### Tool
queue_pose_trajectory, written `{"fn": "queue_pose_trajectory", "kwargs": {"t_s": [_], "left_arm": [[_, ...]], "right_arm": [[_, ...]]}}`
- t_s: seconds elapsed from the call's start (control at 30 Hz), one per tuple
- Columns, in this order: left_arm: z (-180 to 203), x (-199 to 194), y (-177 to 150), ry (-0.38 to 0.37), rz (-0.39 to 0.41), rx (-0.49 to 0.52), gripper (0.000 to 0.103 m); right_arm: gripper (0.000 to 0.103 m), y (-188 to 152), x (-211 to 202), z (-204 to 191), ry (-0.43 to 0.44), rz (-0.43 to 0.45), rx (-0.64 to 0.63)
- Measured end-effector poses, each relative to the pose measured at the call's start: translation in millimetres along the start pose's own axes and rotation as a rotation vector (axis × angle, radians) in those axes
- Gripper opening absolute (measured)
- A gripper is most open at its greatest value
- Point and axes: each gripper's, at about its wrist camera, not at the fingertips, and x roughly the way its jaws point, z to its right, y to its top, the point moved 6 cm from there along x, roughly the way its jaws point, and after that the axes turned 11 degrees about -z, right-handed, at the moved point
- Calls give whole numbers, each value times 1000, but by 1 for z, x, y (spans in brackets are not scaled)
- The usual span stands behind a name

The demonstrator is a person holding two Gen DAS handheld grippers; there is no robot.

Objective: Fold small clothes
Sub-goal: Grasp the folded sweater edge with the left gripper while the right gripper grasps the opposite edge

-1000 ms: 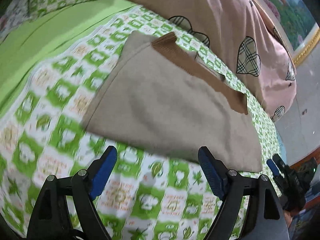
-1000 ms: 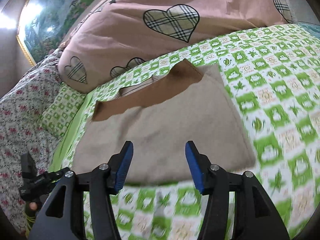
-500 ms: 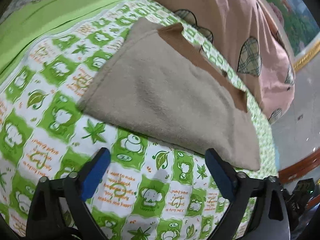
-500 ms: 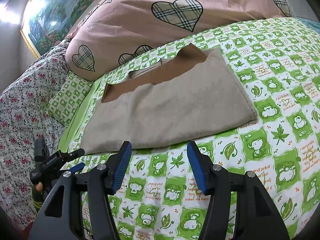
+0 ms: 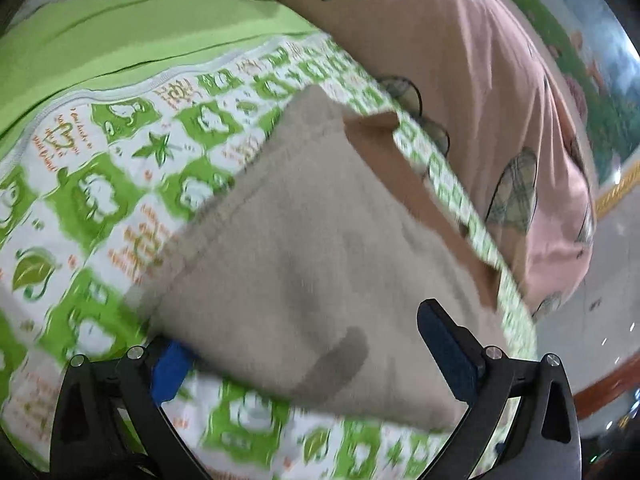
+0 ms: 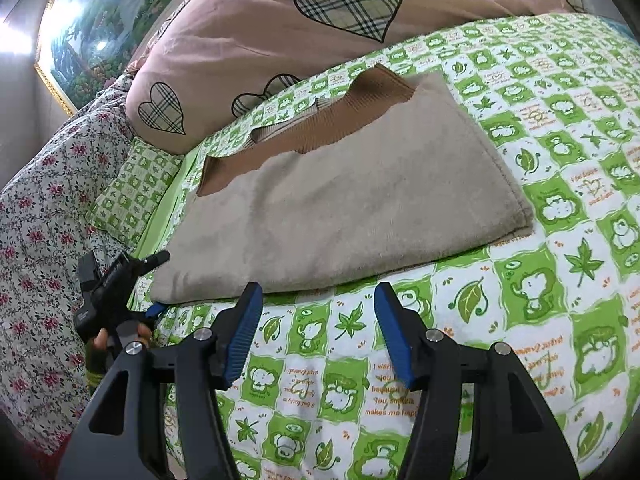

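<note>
A folded beige garment (image 6: 344, 208) with a brown ribbed band (image 6: 312, 128) lies flat on the green-checked bedspread (image 6: 560, 240). In the left wrist view the garment (image 5: 304, 248) fills the middle. My left gripper (image 5: 312, 364) is open and straddles the garment's near left corner, with one blue pad under the edge and the other above the cloth. It also shows in the right wrist view (image 6: 154, 286) at that corner. My right gripper (image 6: 318, 340) is open and empty, hovering over the bedspread just in front of the garment's near edge.
A pink duvet with plaid hearts (image 6: 304, 28) is piled behind the garment. A floral pillow (image 6: 36, 208) and a green checked pillow (image 6: 136, 192) lie at the left. A framed painting (image 6: 100, 20) hangs behind. A plain green sheet (image 5: 120, 40) lies beyond the bedspread.
My left gripper has moved forward onto the garment's left corner, its lower pad sliding under the edge. My right gripper has drawn back slightly from the garment's near edge and stays open.
</note>
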Motion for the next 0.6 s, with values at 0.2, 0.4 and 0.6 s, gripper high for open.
{"fn": "queue_pose_trajectory", "kwargs": {"t_s": [0.2,0.4,0.6], "left_arm": [[9,12,18,-41,4,29,39],[45,8,24,-17,31,157,15],[133,-4,4,-134,4,354,11]], "right_arm": [[59,20,4,2,16,7,-11],[59,48,0,10,50,47,2],[59,77,-6,38,104,62,63]]}}
